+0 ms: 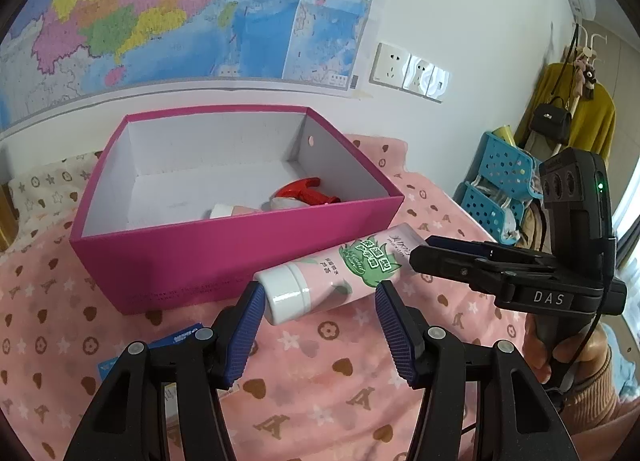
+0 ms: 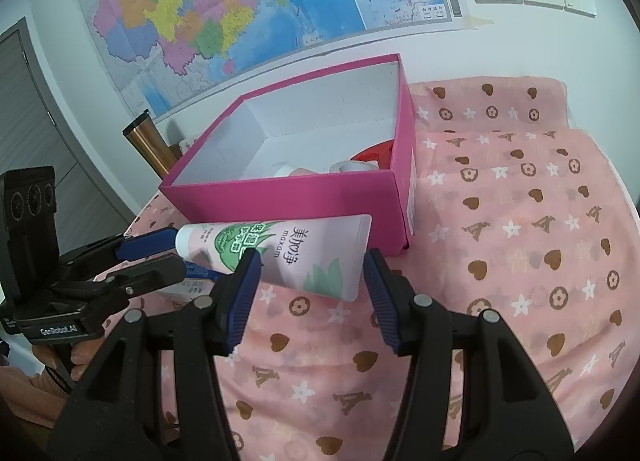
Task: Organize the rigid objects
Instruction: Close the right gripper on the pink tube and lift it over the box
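A pink tube with a white cap (image 1: 332, 277) (image 2: 280, 249) lies on the pink cloth against the front wall of the open magenta box (image 1: 200, 261) (image 2: 280, 197). My left gripper (image 1: 320, 289) (image 2: 180, 251) stands partly open at the cap end, with the cap between its fingertips and no squeeze visible. My right gripper (image 2: 308, 257) (image 1: 418, 249) is partly open too, its tips just short of the tube's crimped end. Inside the box lie a red spray trigger (image 1: 300, 191) (image 2: 372, 153) and a white-capped item (image 1: 220, 211).
A blue-and-white card (image 1: 176, 341) lies on the cloth under my left gripper. A copper tumbler (image 2: 150, 141) stands left of the box. Blue perforated baskets (image 1: 500, 181) sit off the bed's right side. A hand (image 1: 560, 345) holds the right gripper's handle. A map covers the wall behind.
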`<state>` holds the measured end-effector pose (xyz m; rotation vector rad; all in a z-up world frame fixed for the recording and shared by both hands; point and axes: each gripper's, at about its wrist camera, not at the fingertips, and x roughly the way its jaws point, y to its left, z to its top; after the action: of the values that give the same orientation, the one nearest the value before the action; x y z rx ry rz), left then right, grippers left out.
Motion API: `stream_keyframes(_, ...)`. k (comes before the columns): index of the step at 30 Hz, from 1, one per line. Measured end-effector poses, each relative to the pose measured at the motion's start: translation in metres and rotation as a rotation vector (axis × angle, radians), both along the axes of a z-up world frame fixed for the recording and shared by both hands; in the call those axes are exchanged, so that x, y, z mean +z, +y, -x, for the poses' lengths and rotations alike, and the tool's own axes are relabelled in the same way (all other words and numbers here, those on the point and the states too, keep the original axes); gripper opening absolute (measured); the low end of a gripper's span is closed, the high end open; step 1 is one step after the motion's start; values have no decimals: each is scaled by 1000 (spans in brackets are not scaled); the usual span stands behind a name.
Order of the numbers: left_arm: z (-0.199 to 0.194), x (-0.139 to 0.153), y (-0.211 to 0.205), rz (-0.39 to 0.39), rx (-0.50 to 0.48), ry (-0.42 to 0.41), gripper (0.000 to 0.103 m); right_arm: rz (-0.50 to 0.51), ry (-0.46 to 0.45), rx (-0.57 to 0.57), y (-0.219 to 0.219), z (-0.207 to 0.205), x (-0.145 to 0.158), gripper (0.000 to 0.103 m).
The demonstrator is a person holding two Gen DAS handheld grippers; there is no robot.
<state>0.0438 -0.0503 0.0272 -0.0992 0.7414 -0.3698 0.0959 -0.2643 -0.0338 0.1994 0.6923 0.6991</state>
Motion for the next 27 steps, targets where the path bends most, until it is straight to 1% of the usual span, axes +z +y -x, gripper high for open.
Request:
stream_keyframes(11,-3,6,2,3,4,-20,58,-1,-32,0,0,-2,11,56)
stream_keyframes(27,-11,18,-1,-14,1,-57,58,-6,-59,-5,-1,-10,22,57)
